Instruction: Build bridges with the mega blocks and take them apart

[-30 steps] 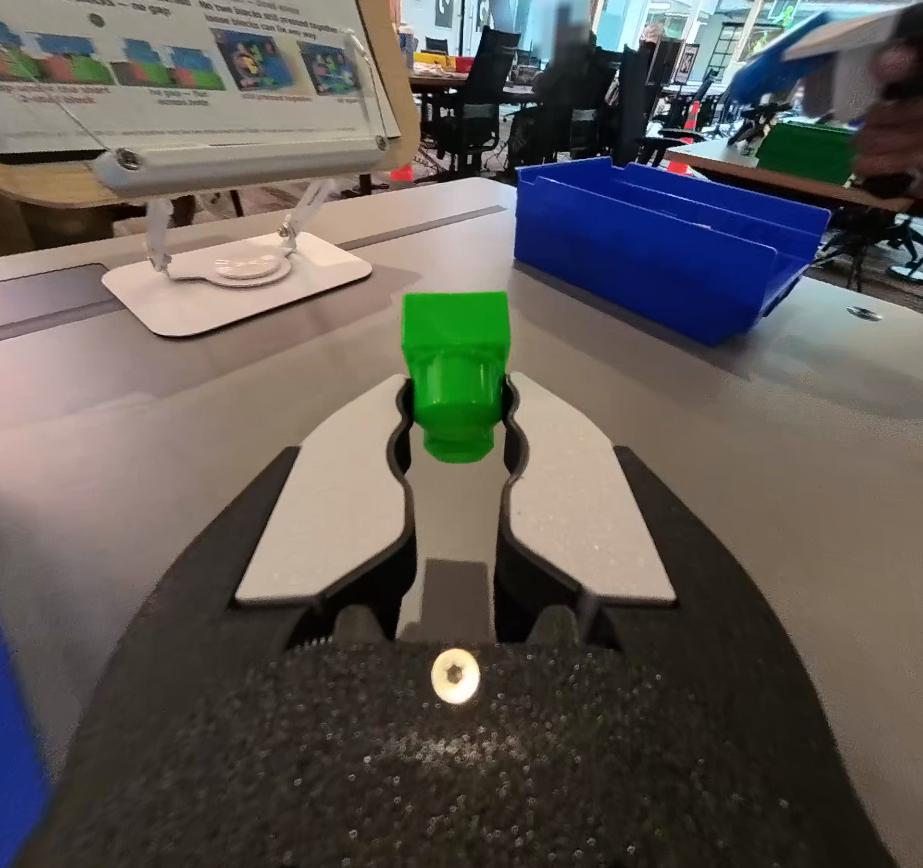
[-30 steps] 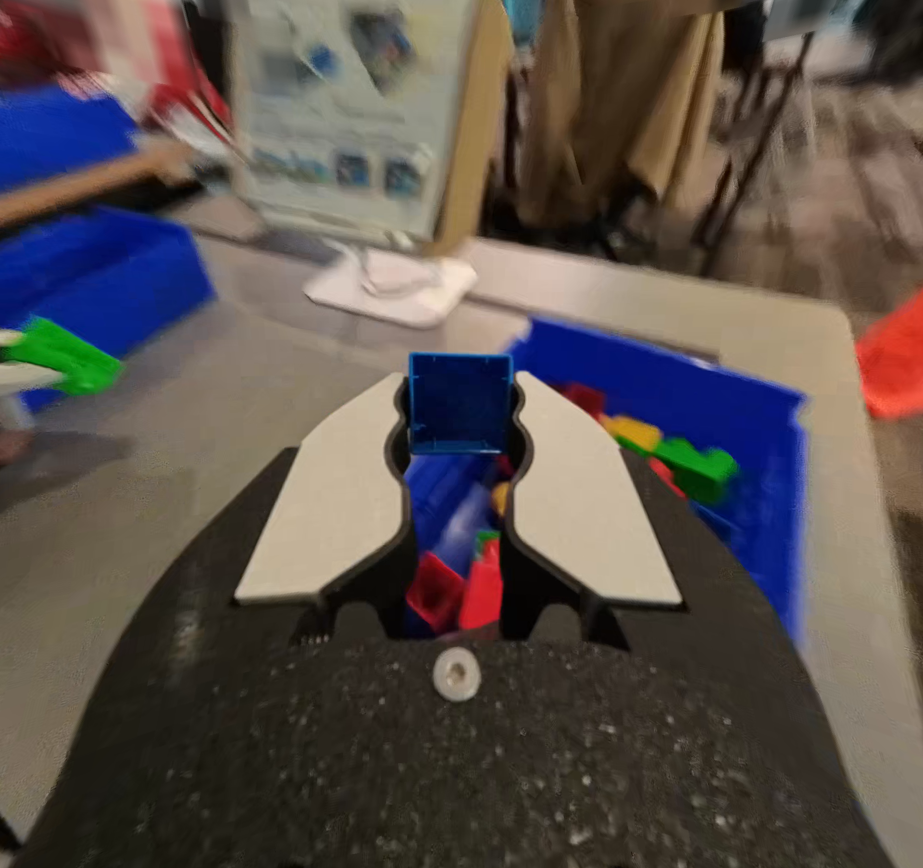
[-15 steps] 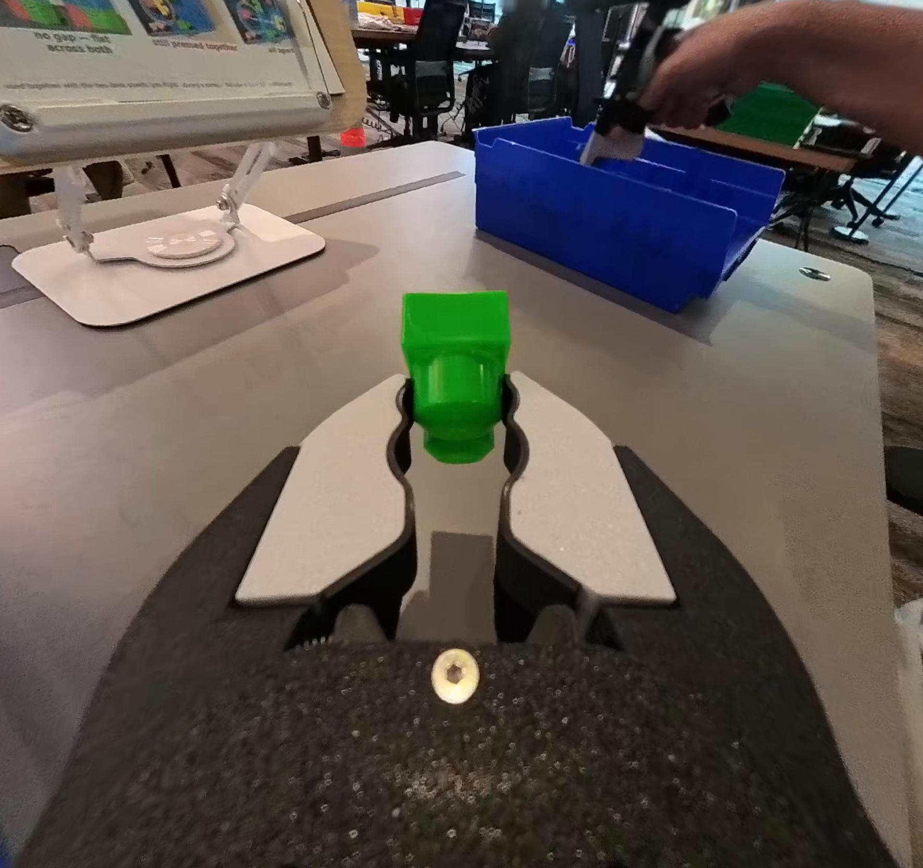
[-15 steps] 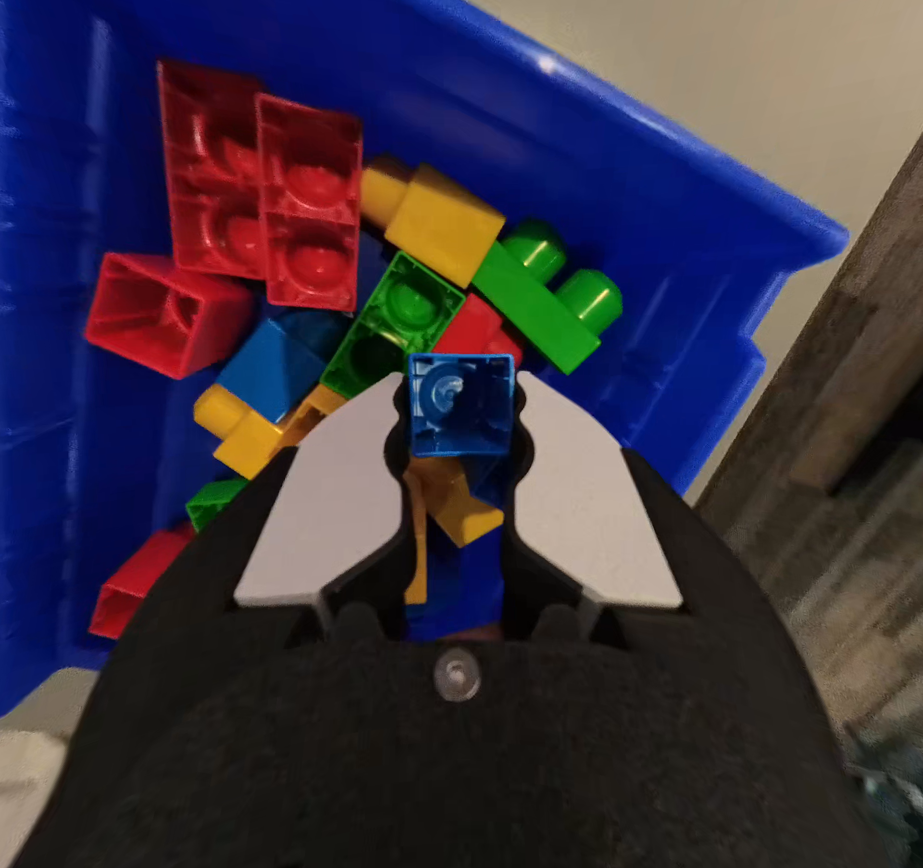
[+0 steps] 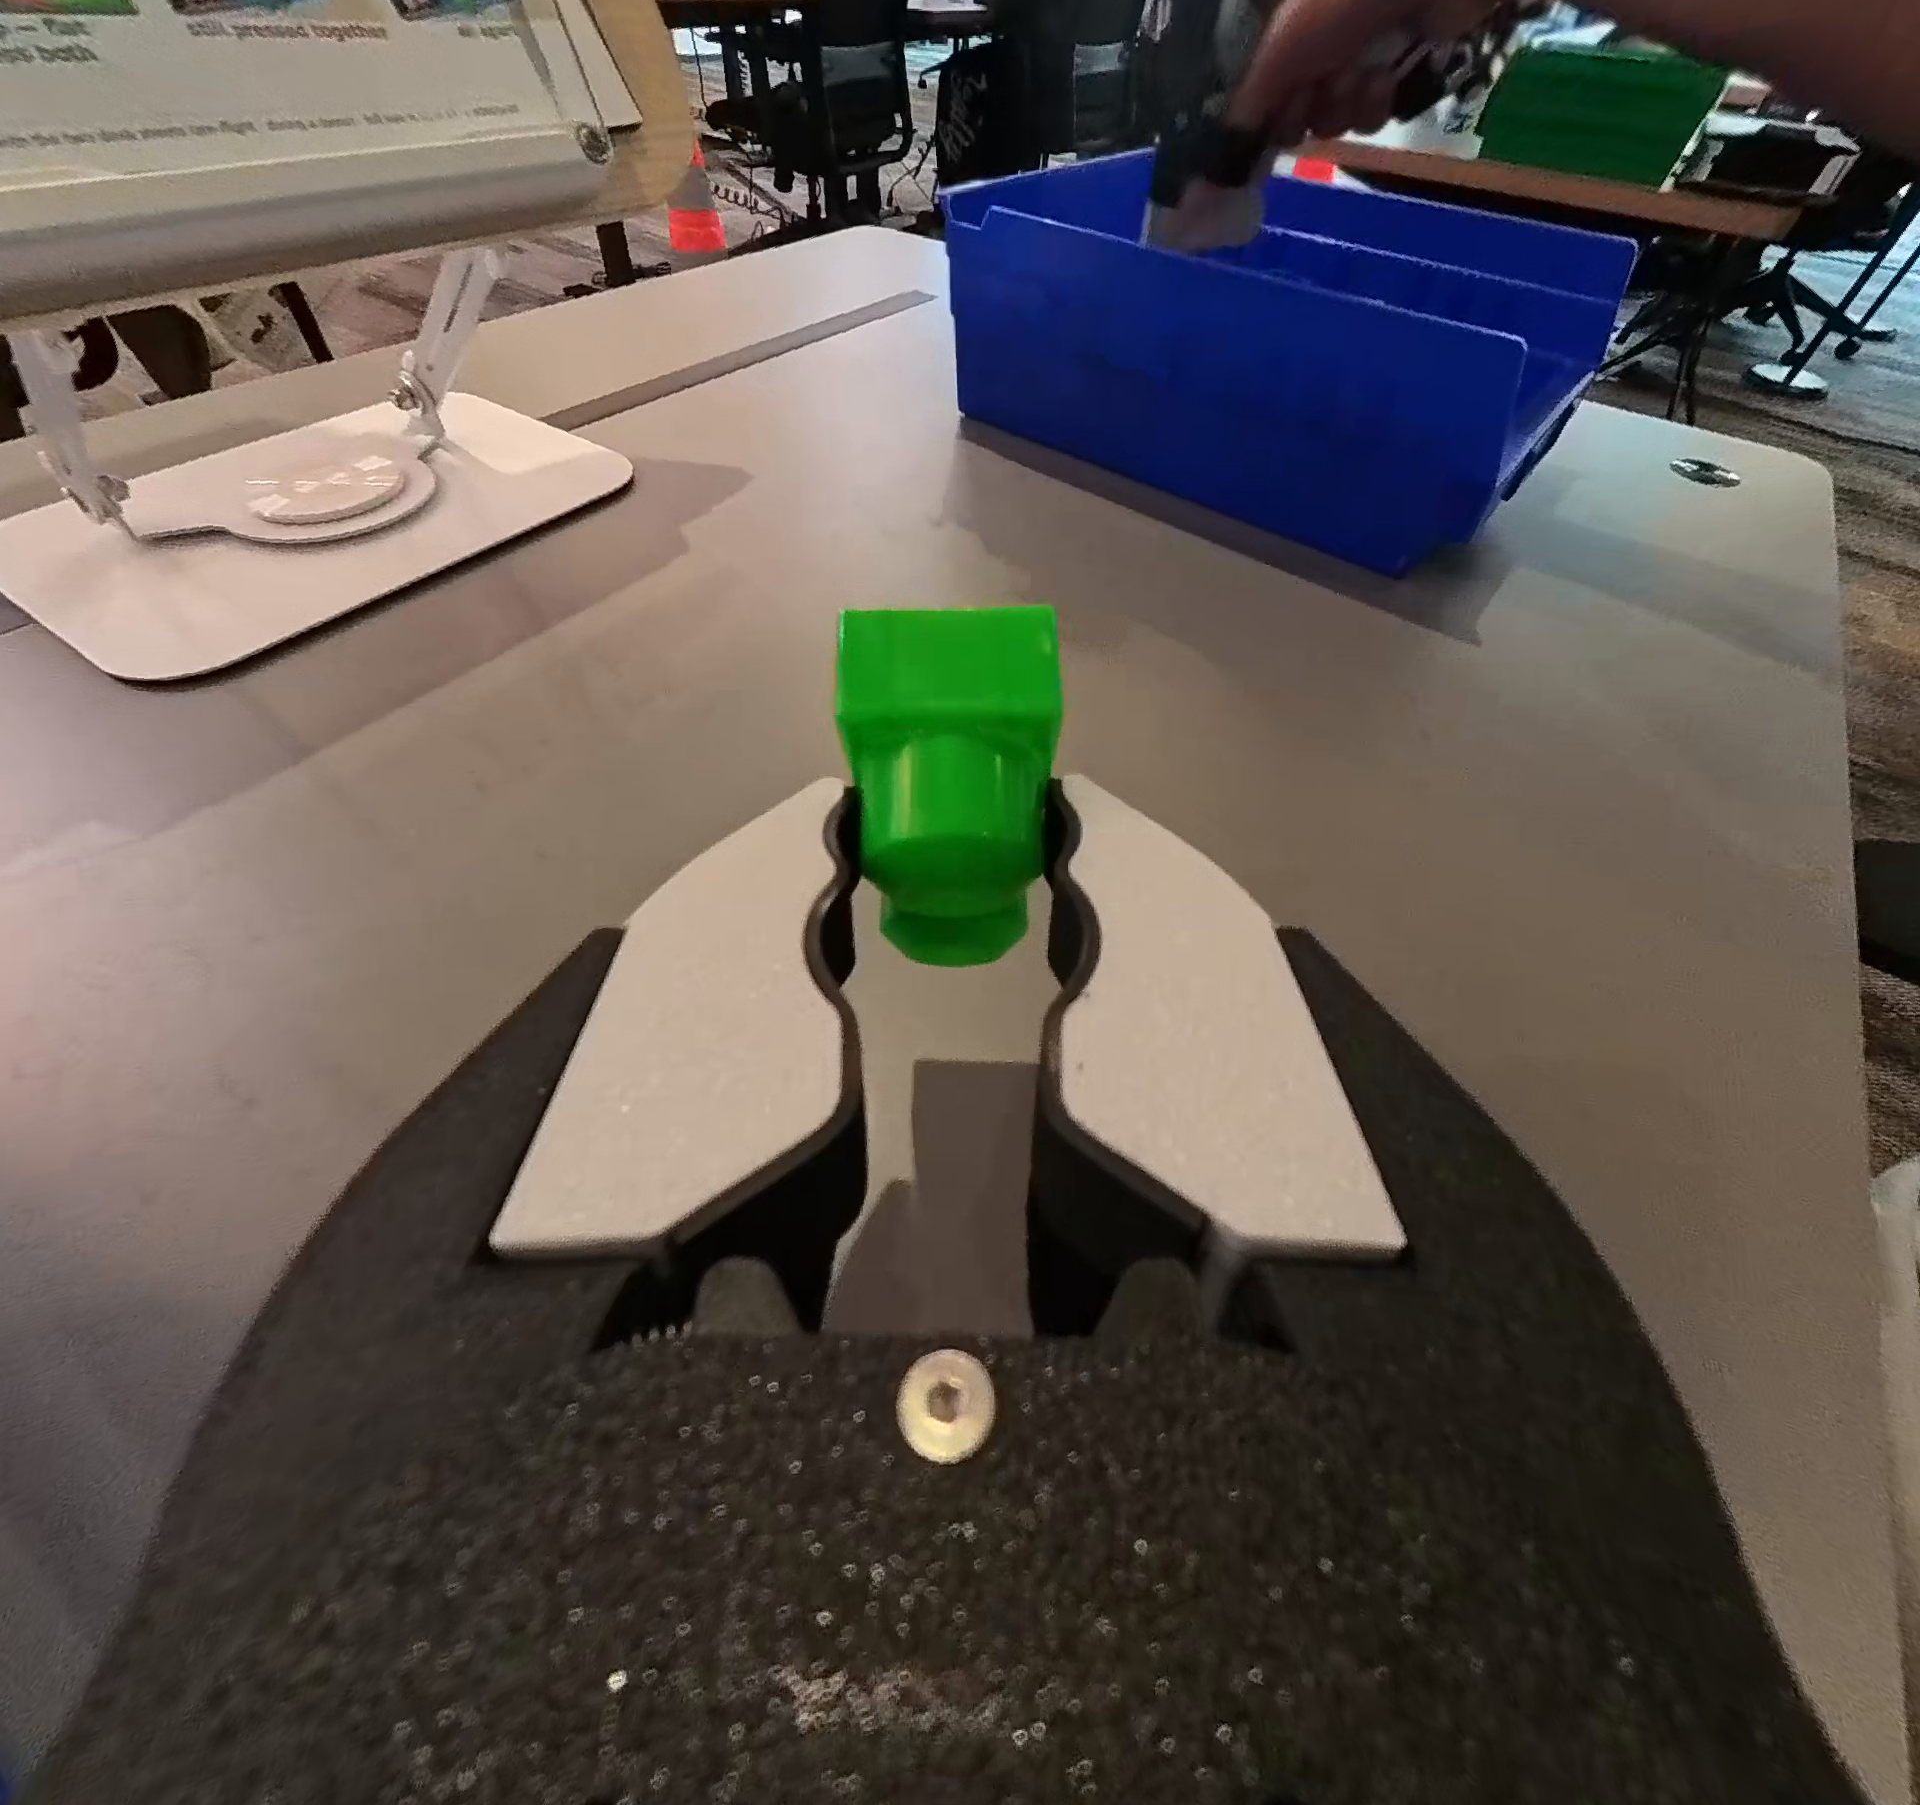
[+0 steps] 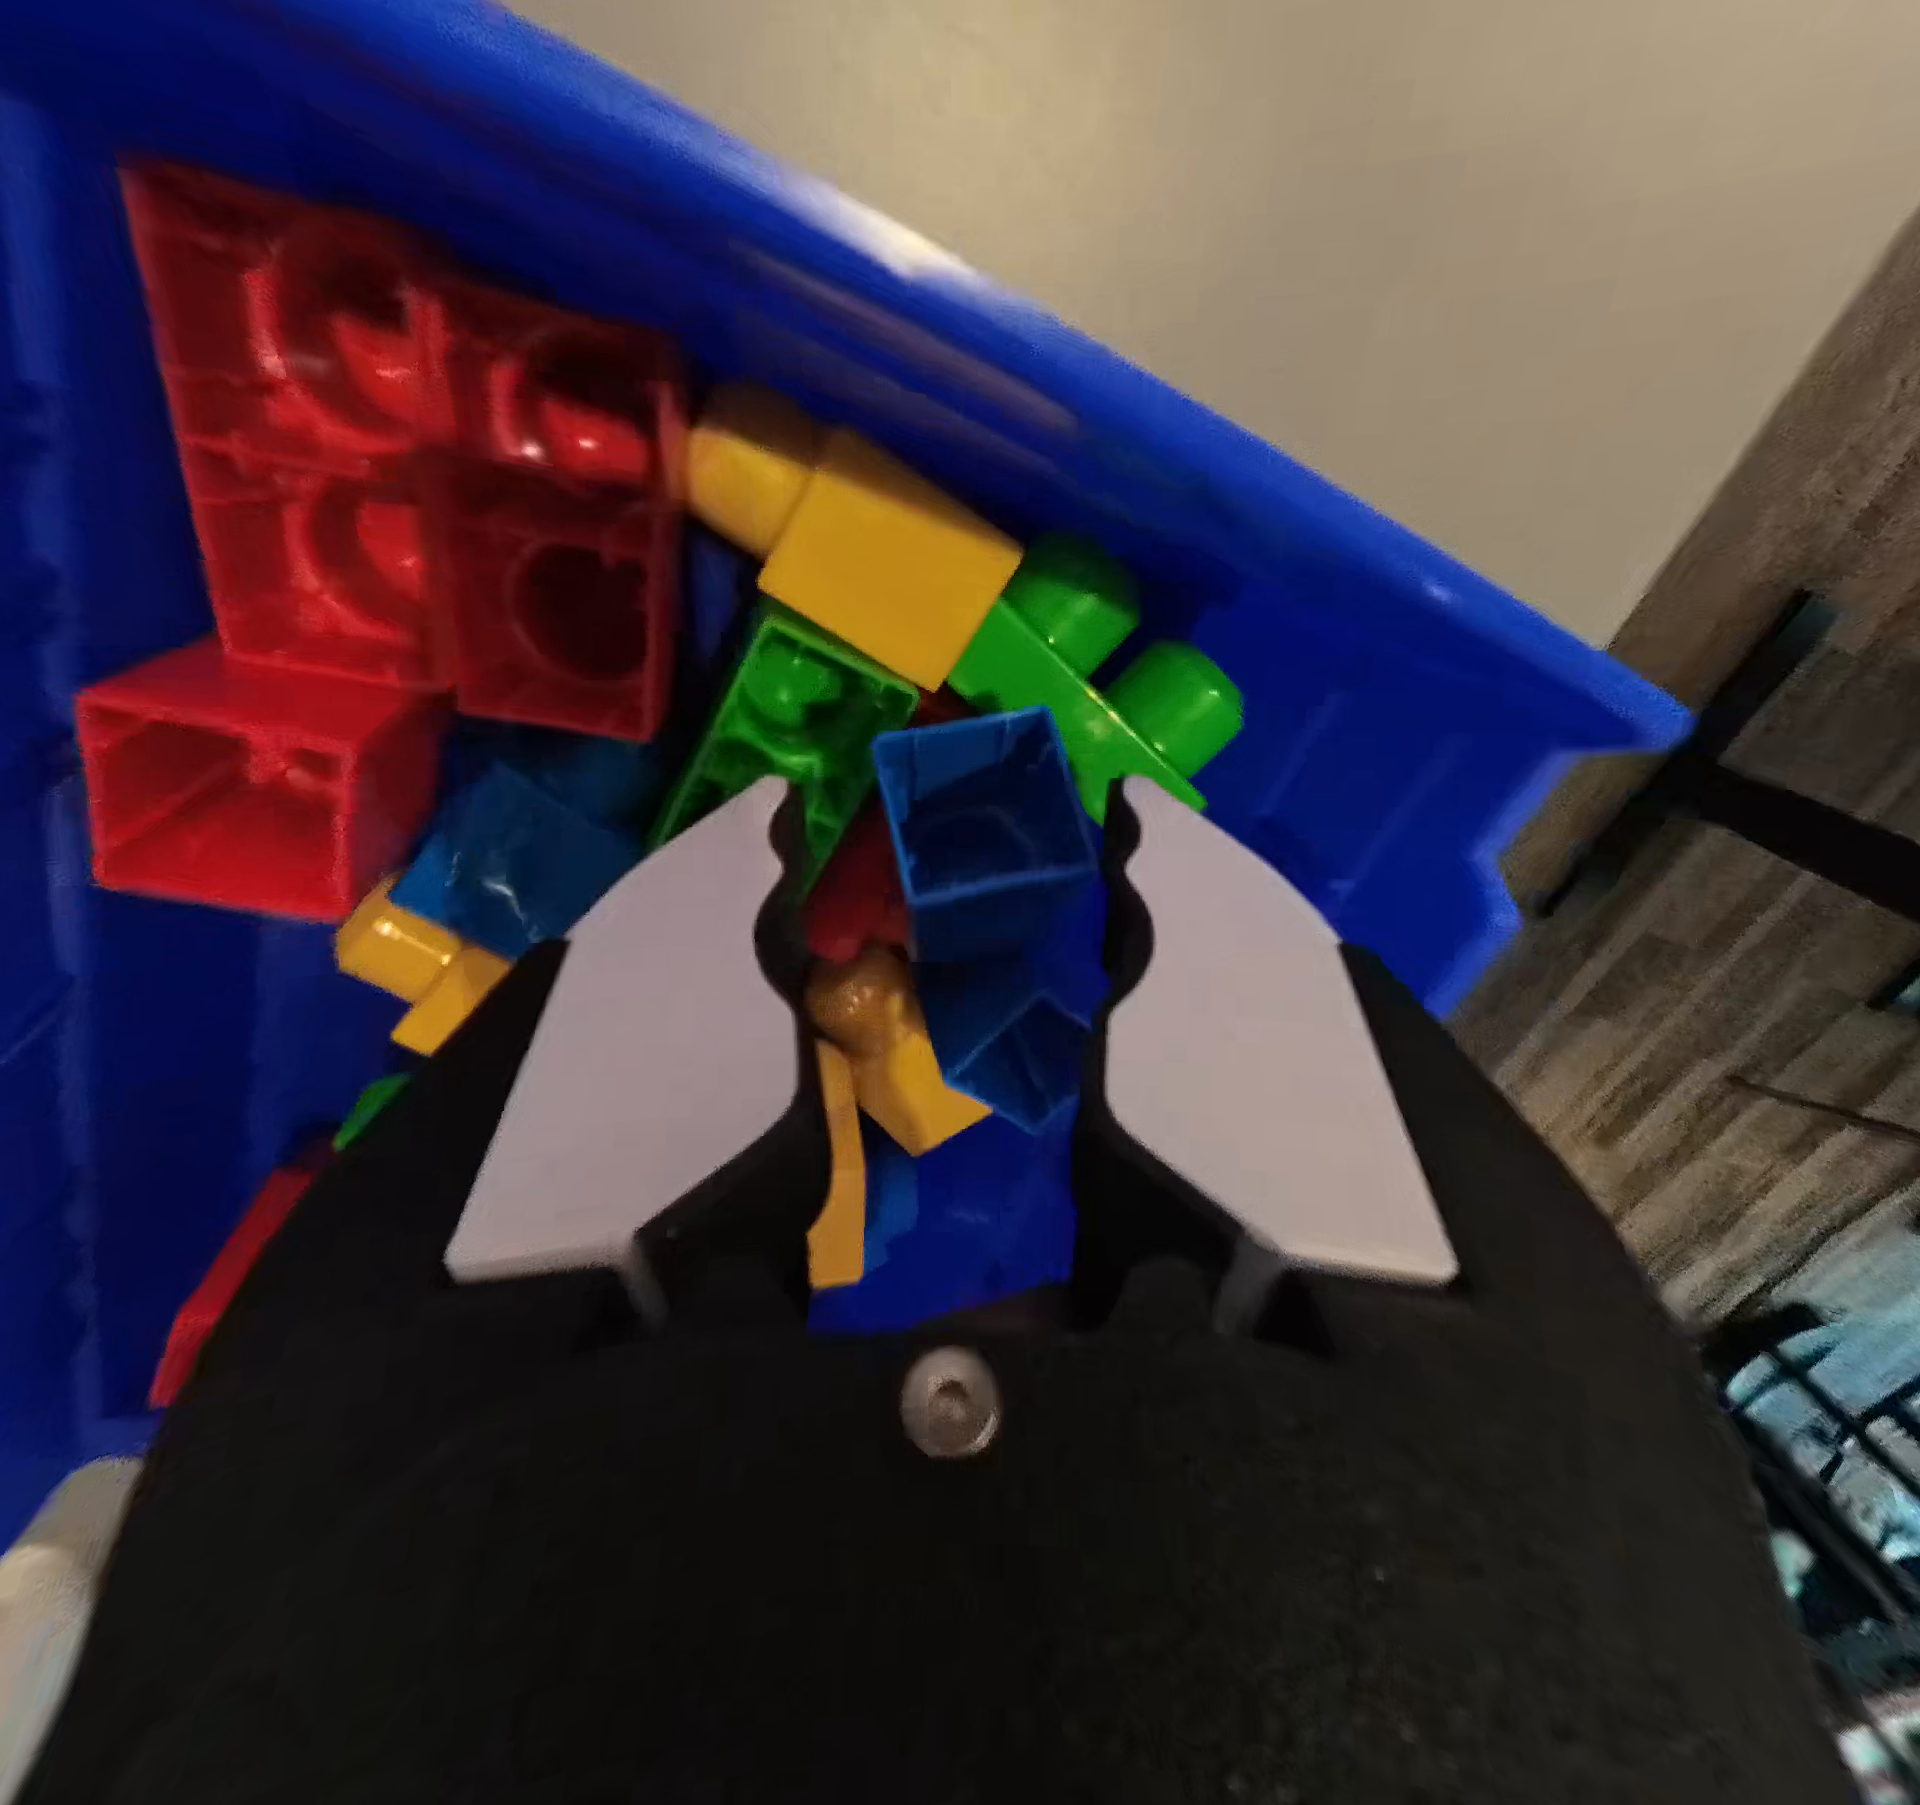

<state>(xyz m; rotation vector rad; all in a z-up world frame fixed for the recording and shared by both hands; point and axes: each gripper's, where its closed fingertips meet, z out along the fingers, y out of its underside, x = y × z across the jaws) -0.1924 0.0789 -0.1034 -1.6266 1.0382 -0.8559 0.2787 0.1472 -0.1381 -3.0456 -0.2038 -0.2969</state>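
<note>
— Where does your left claw stand?

— Your left claw is clamped on the stud of a small green plastic block; the block's square body sticks out past the tips, above the grey tabletop.

— And your right claw?

— It points down into the blue plastic bin at the tabletop's far right. Its jaws are parted, wider than the small hollow blue plastic block between them. That block sits tilted, close against the right finger and apart from the left one; you cannot tell whether it touches. Beneath lie red, yellow and green blocks in a heap.
</note>
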